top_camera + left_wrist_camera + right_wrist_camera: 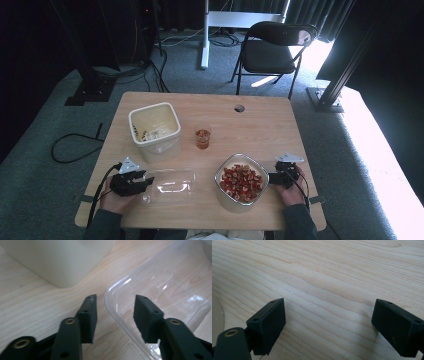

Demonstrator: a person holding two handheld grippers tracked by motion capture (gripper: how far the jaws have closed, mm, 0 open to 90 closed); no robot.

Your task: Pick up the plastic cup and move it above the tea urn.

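Two grippers work over the pale wooden bench, which carries a cream square plastic tub, a clear bowl of chopped red fruit and a small glass cup. Before the tub lies the clear thin plastic lid; it looks light, springy and slippery, best pinched at its rim. The left gripper has its jaws narrowed astride that rim, not yet pressing. The right gripper rests beside the bowl, jaws wide and empty.

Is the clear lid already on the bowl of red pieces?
No, the lid lies flat on the table, left of the bowl.
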